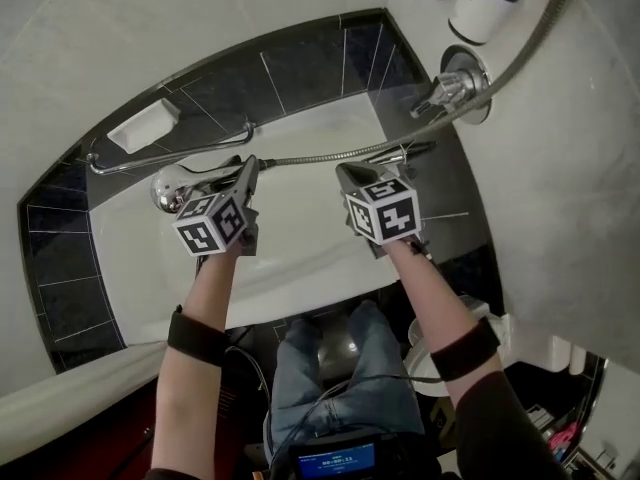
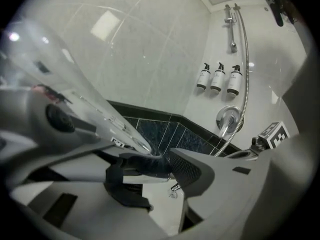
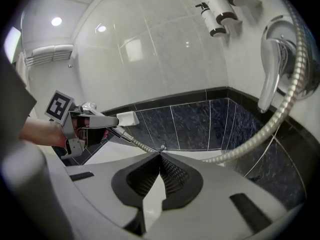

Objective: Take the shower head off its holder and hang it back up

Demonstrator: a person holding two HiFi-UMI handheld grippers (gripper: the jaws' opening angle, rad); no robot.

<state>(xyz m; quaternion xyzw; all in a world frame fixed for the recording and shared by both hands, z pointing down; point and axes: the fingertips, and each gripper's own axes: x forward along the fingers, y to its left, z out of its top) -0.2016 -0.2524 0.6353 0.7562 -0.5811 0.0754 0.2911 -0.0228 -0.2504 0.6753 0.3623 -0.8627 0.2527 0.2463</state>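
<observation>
Chrome shower head, centre left, partly hidden: handle clamped in left tool. Ribbed metal hose passes behind closed right tool.

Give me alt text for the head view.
Seen from above: over a white tub, the left gripper holds the shower head by its handle. Its hose runs past the tips of the right gripper, jaws shut, and up to the tap on the wall.
</observation>
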